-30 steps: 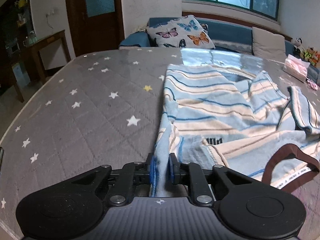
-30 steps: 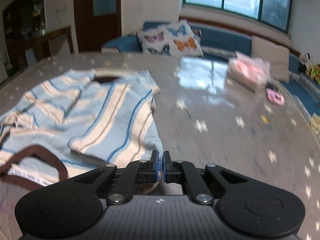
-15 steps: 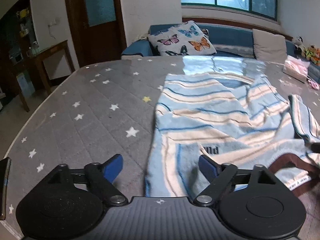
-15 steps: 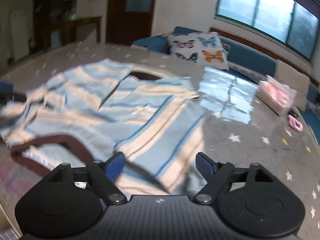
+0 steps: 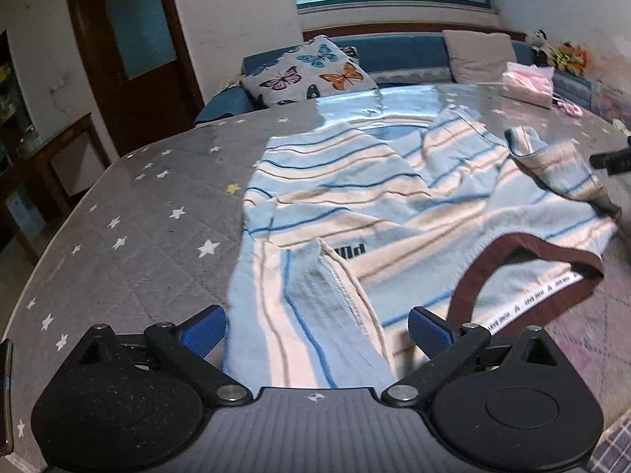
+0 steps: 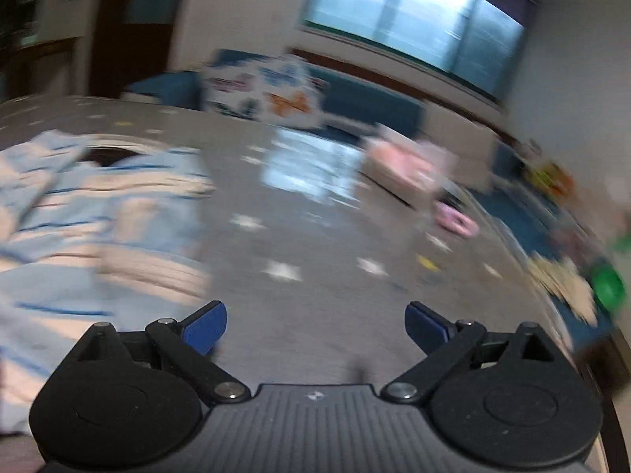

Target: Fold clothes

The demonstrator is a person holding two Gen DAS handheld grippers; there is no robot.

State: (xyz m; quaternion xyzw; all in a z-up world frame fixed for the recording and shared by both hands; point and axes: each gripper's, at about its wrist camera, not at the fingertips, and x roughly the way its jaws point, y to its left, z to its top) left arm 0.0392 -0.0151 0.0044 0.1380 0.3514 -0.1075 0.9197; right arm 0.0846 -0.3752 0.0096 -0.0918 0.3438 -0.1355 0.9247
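A light-blue sweater (image 5: 394,205) with cream and blue stripes and a brown neckband (image 5: 512,244) lies spread on the grey starred table cover (image 5: 138,236). One sleeve (image 5: 315,307) is folded in over its body. That sleeve lies loose between the fingers of my left gripper (image 5: 317,329), whose jaws are opening and whose pads do not touch it. The other sleeve (image 5: 552,161) is folded in on the far side. In the blurred right wrist view, my right gripper (image 6: 315,325) is also opening over bare cover, with nothing between its fingers. There the sweater (image 6: 98,213) lies to its left.
A butterfly cushion (image 5: 311,73) and a blue sofa (image 5: 394,47) stand behind the table. A pink bag (image 5: 528,82) sits at the table's far right, with a small pink item (image 6: 457,220) near it. The table edge curves round close on the left (image 5: 35,276).
Both grippers went from shut on the sweater's cloth to wide open and let it go. The near sleeve now lies flat. The right gripper's view has swung right, off the sweater.
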